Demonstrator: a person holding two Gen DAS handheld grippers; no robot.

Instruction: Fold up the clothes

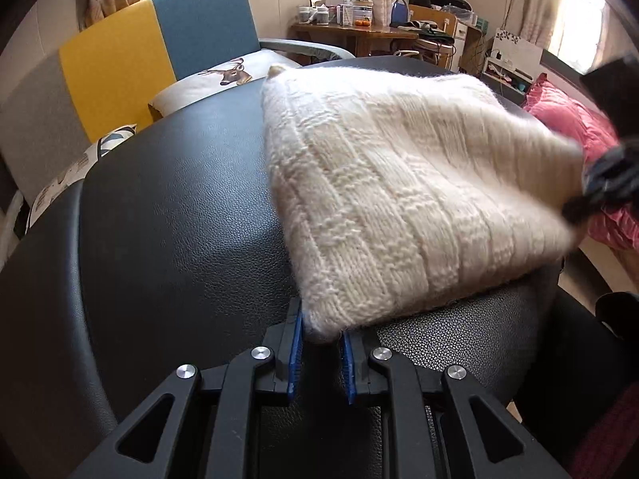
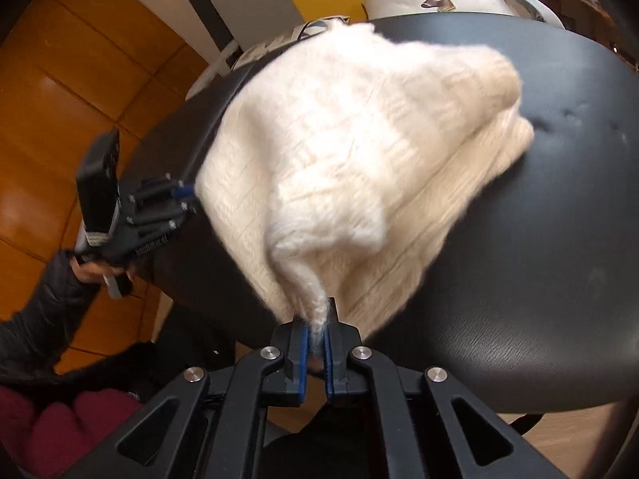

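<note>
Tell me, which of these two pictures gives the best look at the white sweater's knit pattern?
The left wrist view. There the white sweater is sharp enough to show its ribs and blocks, one corner between the left gripper fingers. In the right wrist view the sweater is blurred and bunched, pinched by the right gripper.

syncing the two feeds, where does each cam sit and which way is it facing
Left wrist: on the left gripper, looking along its fingers across the black table at the sweater; the right gripper shows at the frame's right.
Right wrist: on the right gripper, looking over the sweater; the left gripper and hand show.
Shared: sweater, table, deer cushion.
</note>
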